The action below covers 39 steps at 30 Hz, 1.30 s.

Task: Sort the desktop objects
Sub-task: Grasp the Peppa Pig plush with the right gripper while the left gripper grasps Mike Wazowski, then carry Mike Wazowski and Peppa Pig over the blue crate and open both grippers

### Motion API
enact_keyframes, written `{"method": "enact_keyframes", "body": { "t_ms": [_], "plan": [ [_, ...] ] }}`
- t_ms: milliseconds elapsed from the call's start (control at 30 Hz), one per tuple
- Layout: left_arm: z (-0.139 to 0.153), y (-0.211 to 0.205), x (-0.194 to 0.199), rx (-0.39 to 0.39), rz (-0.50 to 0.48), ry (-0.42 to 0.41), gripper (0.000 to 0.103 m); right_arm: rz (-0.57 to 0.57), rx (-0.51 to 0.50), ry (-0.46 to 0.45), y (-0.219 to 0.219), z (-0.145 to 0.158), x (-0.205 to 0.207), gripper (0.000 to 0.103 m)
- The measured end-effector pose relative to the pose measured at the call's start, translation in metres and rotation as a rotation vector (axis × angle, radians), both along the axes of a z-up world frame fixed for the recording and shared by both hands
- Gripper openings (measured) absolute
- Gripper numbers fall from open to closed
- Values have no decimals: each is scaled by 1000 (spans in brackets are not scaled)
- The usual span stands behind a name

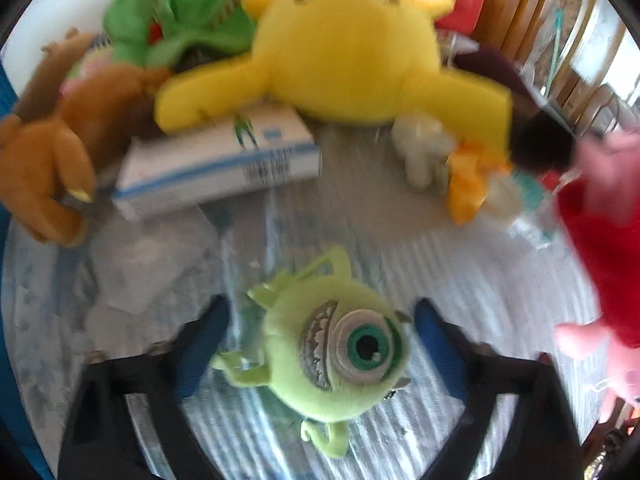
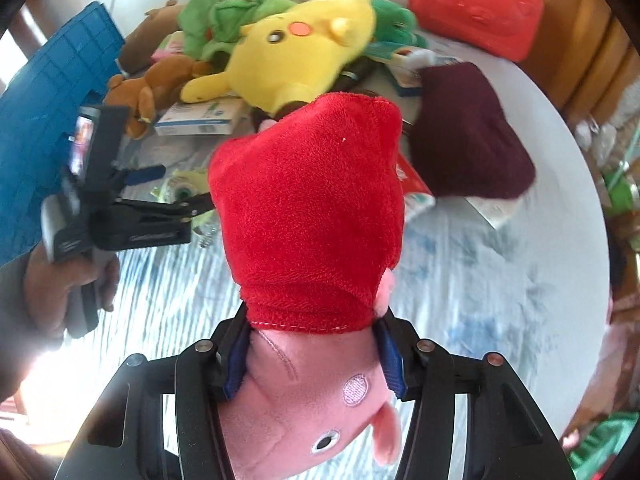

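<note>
Left gripper (image 1: pixel 322 344) is open w/ the green one-eyed toy (image 1: pixel 340 360) between its fingers, near on the table. It's soft & light; grab its round middle. Right gripper (image 2: pixel 316 364) squeezes the pig toy (image 2: pixel 312 240).

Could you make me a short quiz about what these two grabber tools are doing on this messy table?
1. True or false: the right gripper is shut on the pink pig plush in the red dress.
2. Which toy lies between the open fingers of the left gripper?
A. yellow plush
B. one-eyed green plush
C. brown bear
3. Fill in: the white box lies partly under the ____ plush's arm.

Key:
1. True; the blue pads press on both sides of the pig's head.
2. B, the one-eyed green plush, not yet gripped.
3. Yellow; the yellow plush rests over the box's far edge.
</note>
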<state>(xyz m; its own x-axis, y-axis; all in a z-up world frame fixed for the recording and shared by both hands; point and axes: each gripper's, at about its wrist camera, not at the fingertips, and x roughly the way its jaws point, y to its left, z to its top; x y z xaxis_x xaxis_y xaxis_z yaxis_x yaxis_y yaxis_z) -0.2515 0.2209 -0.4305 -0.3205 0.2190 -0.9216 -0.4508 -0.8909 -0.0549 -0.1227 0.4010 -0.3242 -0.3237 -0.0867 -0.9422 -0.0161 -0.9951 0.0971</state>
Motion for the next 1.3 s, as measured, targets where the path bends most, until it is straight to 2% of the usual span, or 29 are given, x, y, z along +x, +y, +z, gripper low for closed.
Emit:
{"method": "enact_keyframes", "body": {
  "t_ms": [200,367,500,700,833,1067,1200,1300],
  "plan": [
    [13,2,4,18,2,2,59,-22,-1,10,9,5,4,53],
    [47,-7,12,48,30,42,58,-4,-4,41,2,19,2,53],
    [91,-19,26,69,64,95,58,33,-1,85,-7,42,-1,53],
    [172,-55,59,91,130,191,58,123,-4,178,-34,89,-8,53],
    [227,-87,84,95,198,277,58,207,-4,255,-63,121,-13,53],
    [314,-182,112,106,339,423,58,348,-11,411,-134,187,-26,53],
    [358,-248,119,103,415,524,58,423,-24,515,-193,232,-30,53],
    [383,-298,123,90,455,570,58,469,-30,575,-239,259,-33,53]
  ]
}}
